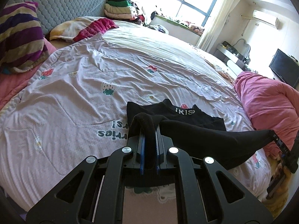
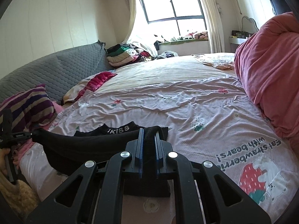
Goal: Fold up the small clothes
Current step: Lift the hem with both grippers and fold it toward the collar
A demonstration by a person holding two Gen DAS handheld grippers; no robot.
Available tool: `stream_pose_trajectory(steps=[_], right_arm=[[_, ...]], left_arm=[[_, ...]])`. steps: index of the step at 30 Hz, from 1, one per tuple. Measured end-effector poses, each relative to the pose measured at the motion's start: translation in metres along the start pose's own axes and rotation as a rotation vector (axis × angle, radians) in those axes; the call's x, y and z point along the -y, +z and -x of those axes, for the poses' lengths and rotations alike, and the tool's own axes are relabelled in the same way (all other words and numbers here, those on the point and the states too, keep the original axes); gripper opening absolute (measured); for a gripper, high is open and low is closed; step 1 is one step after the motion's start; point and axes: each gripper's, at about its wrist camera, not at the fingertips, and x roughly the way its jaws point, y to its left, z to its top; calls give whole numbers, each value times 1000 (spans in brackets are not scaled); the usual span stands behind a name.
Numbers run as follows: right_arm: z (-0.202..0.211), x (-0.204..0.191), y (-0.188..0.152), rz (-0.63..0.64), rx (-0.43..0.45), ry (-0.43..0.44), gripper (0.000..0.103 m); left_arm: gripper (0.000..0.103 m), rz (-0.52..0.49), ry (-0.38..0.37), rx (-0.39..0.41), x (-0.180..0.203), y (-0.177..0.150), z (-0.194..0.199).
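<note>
A small black garment (image 1: 196, 132) with a white-lettered waistband lies partly on the lilac strawberry-print quilt (image 1: 84, 78). My left gripper (image 1: 148, 130) is shut on one end of its near edge. My right gripper (image 2: 149, 136) is shut on the other end. The edge is stretched between them, lifted above the quilt; the far part with the waistband (image 2: 119, 128) rests flat. The right gripper shows at the right edge of the left wrist view (image 1: 280, 141), and the left gripper shows at the left edge of the right wrist view (image 2: 11, 136).
A bundled pink blanket (image 2: 271, 78) lies on the bed's right side. A striped pillow (image 1: 18, 37) and a grey quilted headboard (image 1: 61, 1) are on the left. A stack of folded clothes (image 2: 123, 56) sits at the far end, under the window.
</note>
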Motion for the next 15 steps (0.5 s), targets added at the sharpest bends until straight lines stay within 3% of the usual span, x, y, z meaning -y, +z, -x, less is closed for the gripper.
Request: stream_pose_trajectory(steps=[15], right_arm=[[-68, 10, -2, 9, -72, -37, 9]], left_arm=[[3, 23, 52, -35, -17, 2, -57]])
